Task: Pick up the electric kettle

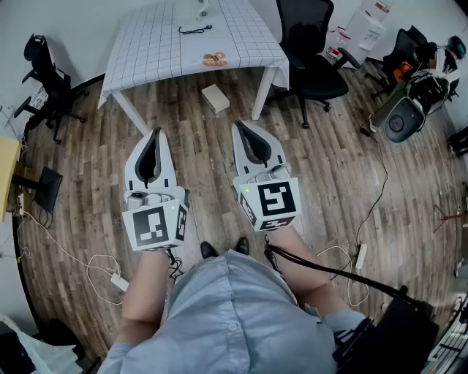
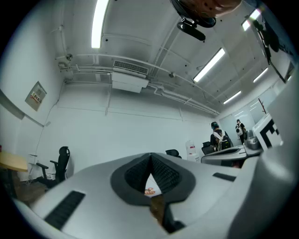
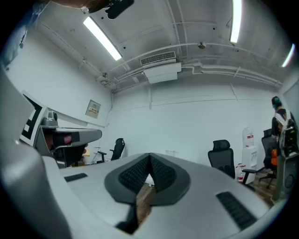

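Note:
My left gripper (image 1: 154, 134) and right gripper (image 1: 240, 126) are held side by side at waist height, pointing towards a table (image 1: 161, 44) with a white checked cloth. Both are shut with nothing between the jaws; the left gripper view (image 2: 150, 155) and the right gripper view (image 3: 150, 156) show each pair of black ribbed pads meeting at the tips. A small pale object (image 1: 202, 7) stands at the table's far edge, cut off by the frame, and I cannot tell whether it is the kettle. A black cable (image 1: 195, 29) and an orange item (image 1: 214, 59) lie on the cloth.
A small cardboard box (image 1: 216, 98) sits on the wooden floor under the table's front edge. A black office chair (image 1: 311, 51) stands right of the table, another chair (image 1: 44, 73) to the left. Cables and a power strip (image 1: 117, 281) lie by my feet. People (image 2: 217, 137) stand far right.

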Available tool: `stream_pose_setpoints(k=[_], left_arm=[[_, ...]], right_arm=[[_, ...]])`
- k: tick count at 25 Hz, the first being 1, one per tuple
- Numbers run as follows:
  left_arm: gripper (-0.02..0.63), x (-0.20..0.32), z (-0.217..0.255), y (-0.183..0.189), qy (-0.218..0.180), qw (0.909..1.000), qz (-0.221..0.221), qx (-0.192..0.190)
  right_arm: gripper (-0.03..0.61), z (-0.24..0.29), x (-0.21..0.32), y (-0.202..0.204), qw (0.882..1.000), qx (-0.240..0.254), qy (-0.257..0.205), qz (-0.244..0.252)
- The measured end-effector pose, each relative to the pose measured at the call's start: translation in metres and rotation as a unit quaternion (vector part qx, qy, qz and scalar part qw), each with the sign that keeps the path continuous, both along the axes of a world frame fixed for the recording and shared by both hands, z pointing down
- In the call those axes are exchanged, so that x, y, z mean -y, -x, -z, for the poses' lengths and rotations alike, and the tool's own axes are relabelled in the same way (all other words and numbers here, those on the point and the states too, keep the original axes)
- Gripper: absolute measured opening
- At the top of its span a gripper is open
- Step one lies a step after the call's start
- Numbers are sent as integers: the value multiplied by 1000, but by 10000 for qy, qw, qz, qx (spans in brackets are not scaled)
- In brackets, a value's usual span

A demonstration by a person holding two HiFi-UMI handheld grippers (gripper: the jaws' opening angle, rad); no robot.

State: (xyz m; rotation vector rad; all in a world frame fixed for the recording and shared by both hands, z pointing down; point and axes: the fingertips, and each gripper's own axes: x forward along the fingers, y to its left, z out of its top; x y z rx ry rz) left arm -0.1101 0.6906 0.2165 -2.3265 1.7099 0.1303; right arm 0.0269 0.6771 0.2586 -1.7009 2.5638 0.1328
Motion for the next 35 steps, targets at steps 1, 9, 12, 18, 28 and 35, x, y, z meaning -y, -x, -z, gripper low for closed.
stream_pose_setpoints(k=[1, 9, 12, 18, 28, 35], left_arm=[[-2, 1, 0, -1, -8, 10000, 6, -1], [-1, 1, -1, -17, -6, 10000, 34, 25], [-1, -1, -3, -27, 25, 10000, 75, 38], [0, -3, -9, -50, 44, 9999, 143, 76], [0, 40, -32, -55, 337, 9990, 251, 132], [-1, 126, -32, -38, 298, 9995, 132, 26]], right_arm=[[0, 0, 0, -1, 10000, -1, -4, 2], [0, -3, 0, -21, 10000, 38, 0, -12], [0, -4, -2, -31, 10000, 57, -12, 14], [2, -15, -1, -55, 9997, 167, 144, 140], [3, -44, 45, -61, 9983, 166, 497, 239], [2, -43, 130, -45, 9984, 111, 533, 173]])
